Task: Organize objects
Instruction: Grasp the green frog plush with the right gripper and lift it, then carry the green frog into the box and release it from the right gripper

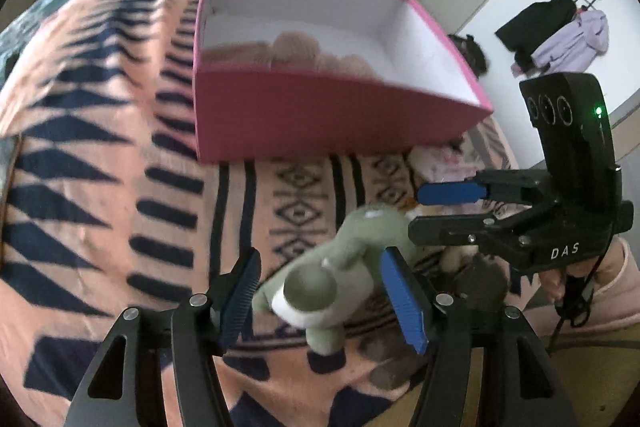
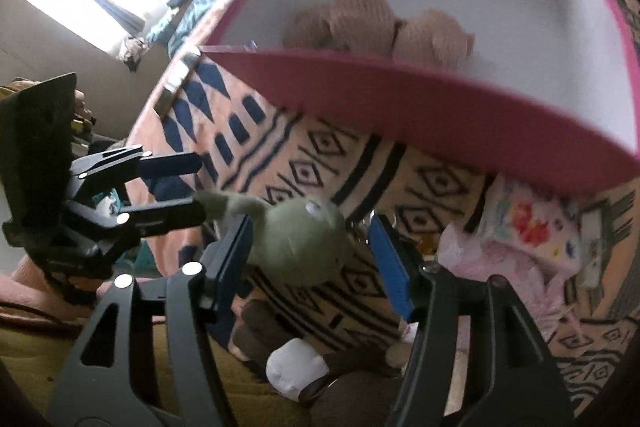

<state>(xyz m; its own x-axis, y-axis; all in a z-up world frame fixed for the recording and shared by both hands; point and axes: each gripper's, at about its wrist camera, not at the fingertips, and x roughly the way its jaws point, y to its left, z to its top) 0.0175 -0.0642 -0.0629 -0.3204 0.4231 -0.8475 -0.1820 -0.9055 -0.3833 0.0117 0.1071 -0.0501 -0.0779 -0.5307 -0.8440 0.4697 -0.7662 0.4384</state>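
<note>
While both grippers are standing half open around the green plush toy [image 1: 320,283], neither is pressing it; one gripper [image 1: 320,301] should be closing squarely before lifting toward the pink box [image 1: 320,115].

Patterned bed blanket [image 1: 100,155] under pink box [image 1: 320,115], green plush [image 1: 332,279].

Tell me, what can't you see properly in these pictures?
- Tan plush toys in the pink box: both views, the near wall hides their lower parts, and they are blurred.
- Brown plush toy: right wrist view, gripper fingers and the bottom edge cut it off.
- Green plush toy: left wrist view, blurred, face unclear.
</note>
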